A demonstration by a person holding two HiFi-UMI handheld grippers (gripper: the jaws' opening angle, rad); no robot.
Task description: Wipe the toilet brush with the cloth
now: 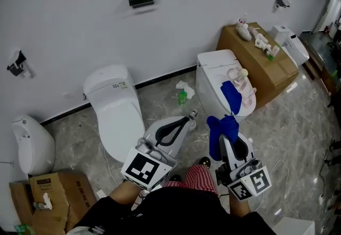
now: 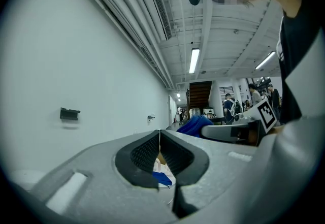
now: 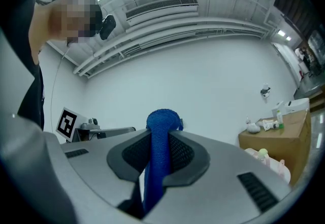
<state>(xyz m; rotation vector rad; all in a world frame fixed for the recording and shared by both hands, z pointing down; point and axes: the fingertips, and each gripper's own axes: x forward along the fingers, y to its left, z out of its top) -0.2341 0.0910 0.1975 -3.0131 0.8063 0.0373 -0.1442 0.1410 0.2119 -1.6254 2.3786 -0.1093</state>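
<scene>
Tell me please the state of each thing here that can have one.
Left tongs: shut, empty.
Right tongs: shut on the blue cloth, which hangs down.
Left toilet: lid closed.
Right toilet: lid closed.
Near cardboard box: flaps open.

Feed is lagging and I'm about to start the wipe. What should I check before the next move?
1. Cloth gripped: ok. The right gripper is shut on the blue cloth.
2. Cloth free to wipe with: ok. A loose fold hangs from the jaws in the head view.
3. Left gripper free: ok. The left gripper is shut with nothing between its jaws.
4. Brush in hand: not ok. Neither gripper holds it.
5. Brush located: cannot tell. A pink item lies on the right-hand toilet, but it is too small to identify.
</scene>
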